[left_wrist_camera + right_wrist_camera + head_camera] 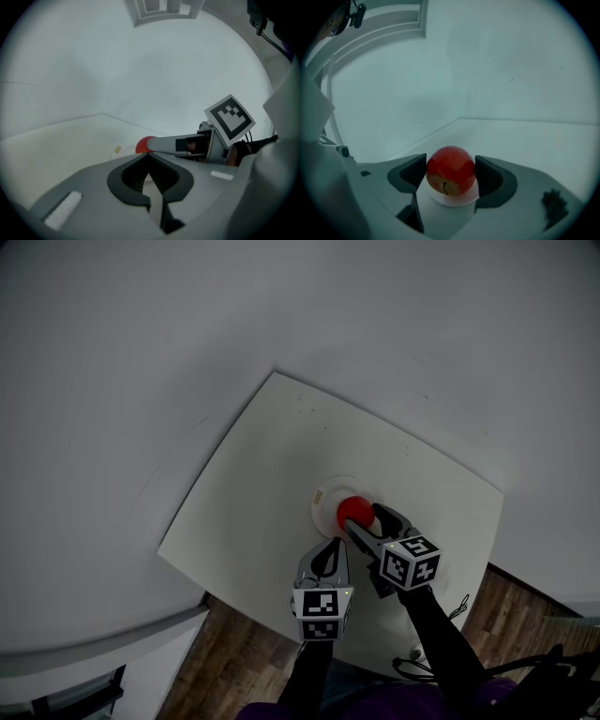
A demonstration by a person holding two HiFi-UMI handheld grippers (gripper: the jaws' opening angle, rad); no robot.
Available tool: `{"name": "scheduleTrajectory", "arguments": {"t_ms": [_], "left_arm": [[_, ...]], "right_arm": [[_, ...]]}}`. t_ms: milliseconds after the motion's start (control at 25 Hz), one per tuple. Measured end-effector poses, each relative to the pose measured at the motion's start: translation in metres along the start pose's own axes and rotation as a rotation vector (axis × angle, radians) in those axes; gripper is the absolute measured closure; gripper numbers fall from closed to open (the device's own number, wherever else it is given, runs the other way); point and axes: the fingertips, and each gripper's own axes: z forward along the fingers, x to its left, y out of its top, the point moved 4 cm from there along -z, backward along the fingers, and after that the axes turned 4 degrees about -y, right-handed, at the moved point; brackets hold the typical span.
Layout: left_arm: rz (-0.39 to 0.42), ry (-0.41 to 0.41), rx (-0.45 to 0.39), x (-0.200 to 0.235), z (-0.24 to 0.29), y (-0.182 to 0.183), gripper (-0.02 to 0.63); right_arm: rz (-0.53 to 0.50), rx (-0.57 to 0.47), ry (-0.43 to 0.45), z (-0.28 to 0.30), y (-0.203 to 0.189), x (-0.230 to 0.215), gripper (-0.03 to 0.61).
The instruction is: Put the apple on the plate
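Observation:
A red apple [354,512] sits on a small white plate [322,501] near the middle of the white table [253,493]. My right gripper [363,518] reaches in from the front right and is shut on the apple. In the right gripper view both dark pads touch the sides of the apple [451,169], which rests on the plate [450,200]. My left gripper [333,546] is shut and holds nothing, just in front of the plate. From the left gripper view the apple [143,145] is half hidden behind a right finger [171,144].
The table's front edge [187,568] lies close behind both grippers, with wooden floor [239,657] below it. Cables [436,657] lie on the floor at the front right. A pale wall fills the space beyond the table's far edges.

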Motion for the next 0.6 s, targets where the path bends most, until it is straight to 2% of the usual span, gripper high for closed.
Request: {"name": "scheduleTrajectory", "arguments": {"t_ms": [600], "left_arm": [[0.001, -0.012, 0.009, -0.0017, -0.0008, -0.0009, 0.606]], "right_arm": [[-0.029, 0.004, 0.003, 0.0018, -0.0018, 0.0040, 0.252]]}}
